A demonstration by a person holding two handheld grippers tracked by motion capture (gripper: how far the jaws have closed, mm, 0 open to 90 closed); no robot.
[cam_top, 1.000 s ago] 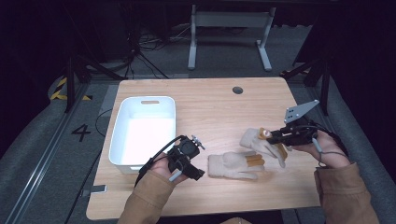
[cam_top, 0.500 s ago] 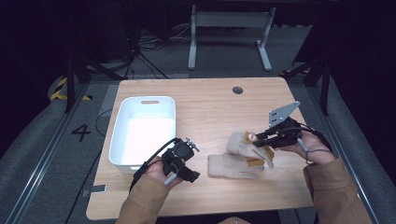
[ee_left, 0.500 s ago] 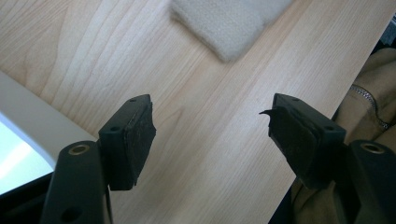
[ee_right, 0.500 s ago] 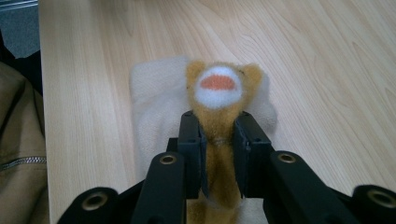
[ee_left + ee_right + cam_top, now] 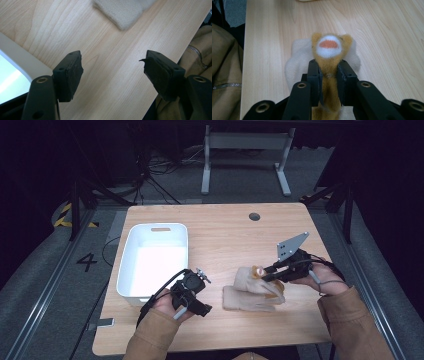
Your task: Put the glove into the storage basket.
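High view, left to right: a painted "4" (image 5: 87, 262) marks the floor; a white bin (image 5: 152, 261) sits left on the table (image 5: 220, 225). Near it, the left gripper (image 5: 192, 295) is released, jaws empty. Right gripper (image 5: 267, 272) is clenched on an orange plush toy (image 5: 329, 56), partly hidden, over beige cloth (image 5: 248, 292).

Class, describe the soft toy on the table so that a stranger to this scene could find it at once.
Start at the wooden table, then look right of the white tub to the right claw. There lies the soft toy, pinched between the jaws: orange plush against cream cloth, with a white patch bearing an orange mark.
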